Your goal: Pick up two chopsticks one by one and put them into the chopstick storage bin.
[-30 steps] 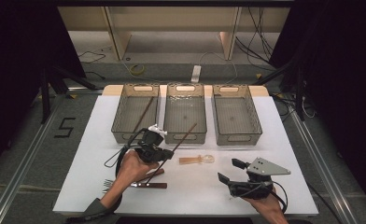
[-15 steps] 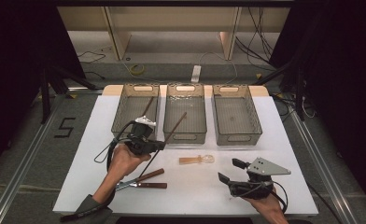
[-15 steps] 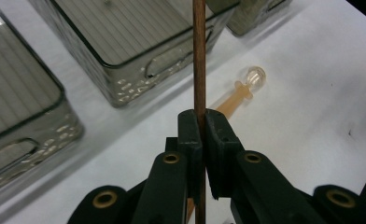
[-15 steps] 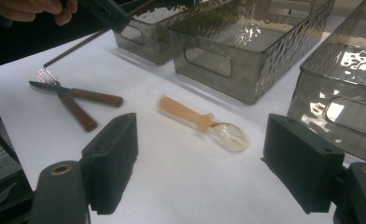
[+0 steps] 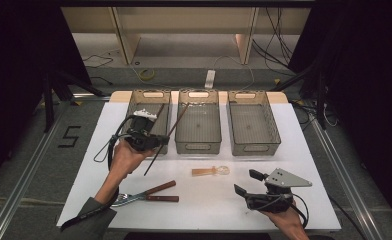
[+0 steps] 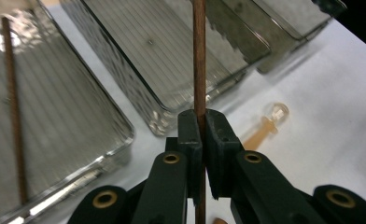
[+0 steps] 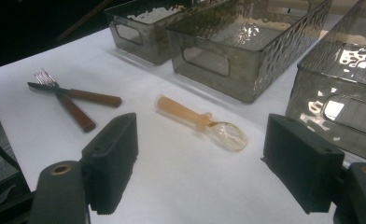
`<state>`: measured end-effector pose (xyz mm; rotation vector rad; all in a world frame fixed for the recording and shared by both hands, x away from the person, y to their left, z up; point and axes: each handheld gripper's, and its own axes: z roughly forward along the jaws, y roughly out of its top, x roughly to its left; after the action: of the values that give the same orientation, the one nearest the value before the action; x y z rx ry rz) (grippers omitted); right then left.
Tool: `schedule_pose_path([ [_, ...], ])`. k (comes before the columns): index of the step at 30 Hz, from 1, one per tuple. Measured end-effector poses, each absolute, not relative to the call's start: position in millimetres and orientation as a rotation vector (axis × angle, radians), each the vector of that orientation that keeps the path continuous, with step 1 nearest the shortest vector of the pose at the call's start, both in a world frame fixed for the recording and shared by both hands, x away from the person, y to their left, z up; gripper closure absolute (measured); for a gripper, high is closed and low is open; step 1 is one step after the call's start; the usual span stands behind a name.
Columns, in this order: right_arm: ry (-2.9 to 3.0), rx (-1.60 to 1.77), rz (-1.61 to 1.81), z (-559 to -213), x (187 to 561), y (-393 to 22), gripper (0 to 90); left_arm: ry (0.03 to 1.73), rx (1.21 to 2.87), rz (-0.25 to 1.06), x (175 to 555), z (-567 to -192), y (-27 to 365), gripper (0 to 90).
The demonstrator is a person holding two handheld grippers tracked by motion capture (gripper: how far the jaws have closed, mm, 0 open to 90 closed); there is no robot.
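Left claw (image 5: 156, 142): I have it pinched on a brown chopstick (image 5: 166, 136), which runs through the jaws and slants up over the left bin (image 5: 134, 107).
Second chopstick (image 6: 12, 107): lying inside the left bin.
Spoon (image 5: 211, 171): on the worktop (image 5: 304, 150), mid-front.
Right claw (image 5: 248, 182): spread, empty, pointing toward the spoon.

Two hands, one gripper in each

The left gripper (image 5: 160, 141) has its black jaws pressed together, with the forearm stretched forward. The right gripper (image 5: 247, 182) rests low near the person, with jaws wide apart and pointing left.
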<state>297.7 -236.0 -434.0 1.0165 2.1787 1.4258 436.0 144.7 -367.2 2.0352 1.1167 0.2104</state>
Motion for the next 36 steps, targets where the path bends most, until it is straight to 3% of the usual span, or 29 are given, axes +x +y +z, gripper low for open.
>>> schedule_pose_path([
  [15, 2.182, 1.018, 1.426, -434.0, 297.7, -235.9, 27.0, 1.189, 1.964, 0.294, 484.5, -346.2, 171.9, 84.9],
  [36, 2.191, 1.018, 1.438, -434.5, 298.1, -235.7, 27.0, 1.298, 1.923, 0.369, 539.1, -363.8, 200.2, 84.8],
])
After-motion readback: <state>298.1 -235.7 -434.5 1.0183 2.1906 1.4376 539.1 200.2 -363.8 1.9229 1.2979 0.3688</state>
